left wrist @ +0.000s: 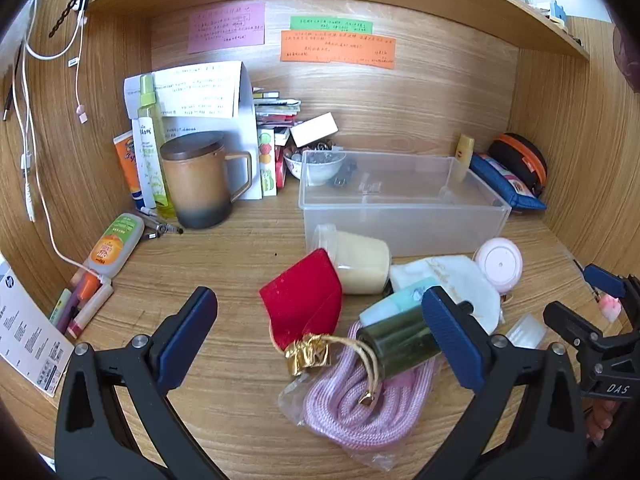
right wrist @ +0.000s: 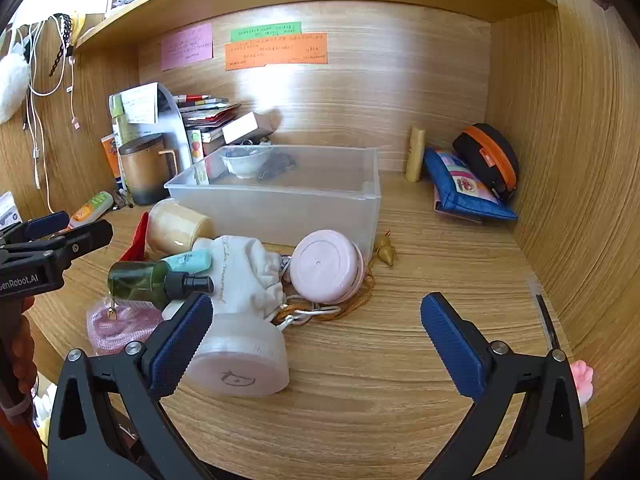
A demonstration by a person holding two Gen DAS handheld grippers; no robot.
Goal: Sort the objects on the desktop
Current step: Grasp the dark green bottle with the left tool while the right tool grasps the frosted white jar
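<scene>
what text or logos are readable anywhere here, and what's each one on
"DAS": black frame of the right gripper, seen from the left wrist.
"GenRobot.AI", first letter cut off: black frame of the left gripper, seen from the right wrist.
Too small or blurred to read: pink, green and orange paper notes on the back wall, orange-labelled tube, white printed card.

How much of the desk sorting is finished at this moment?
Nothing looks sorted yet: the clear plastic bin appears empty. Nothing is in hand; the left gripper and right gripper are open. Left: red pouch, green bottle, pink round case, pink cord.
</scene>
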